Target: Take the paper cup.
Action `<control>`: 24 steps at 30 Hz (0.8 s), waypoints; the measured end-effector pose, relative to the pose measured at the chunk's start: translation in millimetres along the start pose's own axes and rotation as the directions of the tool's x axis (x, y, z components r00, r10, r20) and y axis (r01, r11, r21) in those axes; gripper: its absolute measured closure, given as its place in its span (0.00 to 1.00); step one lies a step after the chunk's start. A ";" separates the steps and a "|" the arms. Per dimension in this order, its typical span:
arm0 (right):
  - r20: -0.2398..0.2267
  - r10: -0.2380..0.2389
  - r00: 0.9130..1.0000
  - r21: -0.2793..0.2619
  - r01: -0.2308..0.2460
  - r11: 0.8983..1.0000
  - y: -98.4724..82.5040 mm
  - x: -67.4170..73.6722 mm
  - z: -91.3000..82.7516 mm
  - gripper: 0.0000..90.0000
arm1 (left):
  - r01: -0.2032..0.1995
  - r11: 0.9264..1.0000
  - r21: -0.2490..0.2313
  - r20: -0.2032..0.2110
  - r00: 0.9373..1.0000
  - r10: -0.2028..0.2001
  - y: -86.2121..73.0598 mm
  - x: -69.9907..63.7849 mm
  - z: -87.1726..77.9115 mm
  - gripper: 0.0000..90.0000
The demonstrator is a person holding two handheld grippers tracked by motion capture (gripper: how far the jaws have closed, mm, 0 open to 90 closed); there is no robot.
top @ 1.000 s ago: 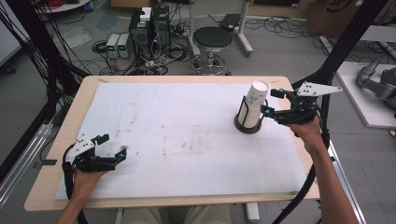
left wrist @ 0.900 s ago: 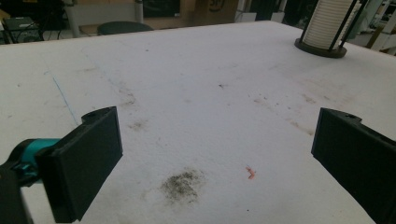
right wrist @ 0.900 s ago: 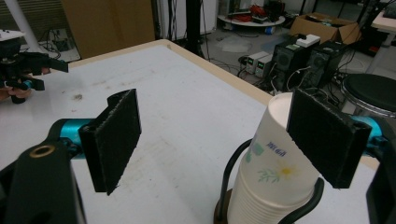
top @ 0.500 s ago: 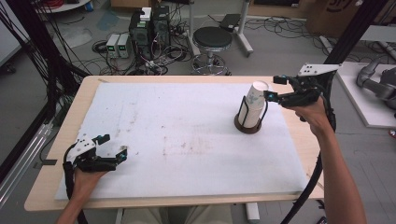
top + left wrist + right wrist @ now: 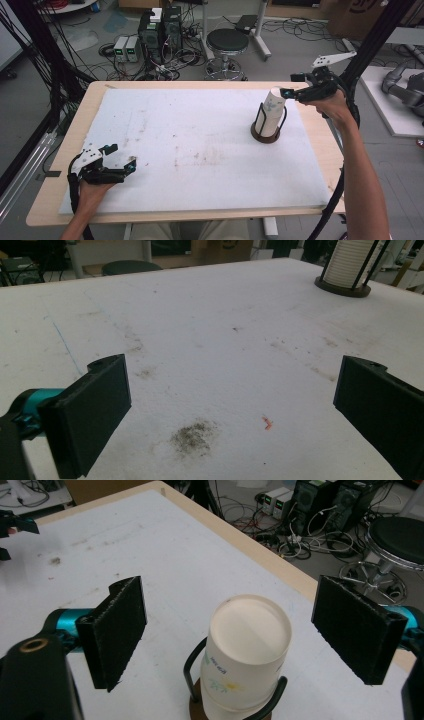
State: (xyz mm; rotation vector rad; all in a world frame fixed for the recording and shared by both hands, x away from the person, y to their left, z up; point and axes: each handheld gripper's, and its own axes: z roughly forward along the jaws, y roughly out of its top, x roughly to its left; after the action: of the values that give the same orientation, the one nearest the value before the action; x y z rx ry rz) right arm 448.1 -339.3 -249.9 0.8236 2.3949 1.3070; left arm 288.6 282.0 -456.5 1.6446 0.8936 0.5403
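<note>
Our right hand-held gripper [image 5: 292, 85] hangs just above and beside the upside-down paper cup stack [image 5: 270, 111], which stands in a black wire holder [image 5: 266, 131] on the tabletop [image 5: 200, 130] towards its far right; its jaws have just been opening and now stand wide with nothing between them. To take the top cup cleanly, we judge it best to centre both pads level across it before closing. Our left hand-held gripper [image 5: 120, 159] rests wide and empty at the near left.

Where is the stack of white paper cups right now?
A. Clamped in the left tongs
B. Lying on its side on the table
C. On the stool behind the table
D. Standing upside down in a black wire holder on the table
D: the paper cups stand bottom-up inside the black wire holder on the table, with the right tongs open around their top.
</note>
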 end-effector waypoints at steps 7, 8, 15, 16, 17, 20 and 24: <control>0.000 -0.021 1.000 0.117 0.021 0.993 15.9 -7.2 9.4 0.16 | -0.005 1.000 0.008 -0.002 1.000 0.005 0.2 -0.5 0.4 0.02; 0.002 -0.028 1.000 0.129 0.028 0.991 16.8 -8.1 10.7 0.16 | -0.006 1.000 0.006 0.000 1.000 0.006 0.2 -0.8 0.5 0.02; 0.006 -0.015 1.000 0.217 0.013 0.976 21.5 -14.5 19.4 0.16 | -0.013 1.000 0.008 0.004 1.000 0.012 0.3 -0.8 0.4 0.02; 0.003 -0.015 1.000 0.234 0.014 0.972 22.4 -15.0 21.0 0.16 | -0.015 1.000 0.010 0.003 1.000 0.015 0.3 -0.8 0.5 0.02; -0.001 -0.016 1.000 0.249 0.016 0.968 23.4 -15.6 22.4 0.16 | -0.014 1.000 0.010 0.003 1.000 0.014 0.3 -1.0 0.7 0.02; -0.013 -0.011 1.000 0.258 0.014 0.966 24.2 -16.3 24.9 0.16 | -0.015 1.000 0.012 0.003 1.000 0.015 0.4 -1.0 0.7 0.02; -0.031 -0.003 1.000 0.325 0.013 0.946 22.2 -16.6 32.4 0.16 | -0.016 1.000 0.012 0.005 1.000 0.016 0.4 -1.2 0.9 0.02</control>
State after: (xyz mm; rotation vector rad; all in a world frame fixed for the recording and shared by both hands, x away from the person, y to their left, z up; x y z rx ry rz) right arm 485.2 -318.1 -249.3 0.8813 2.6771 0.9362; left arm 288.7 280.5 -456.2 1.6648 0.8822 0.5424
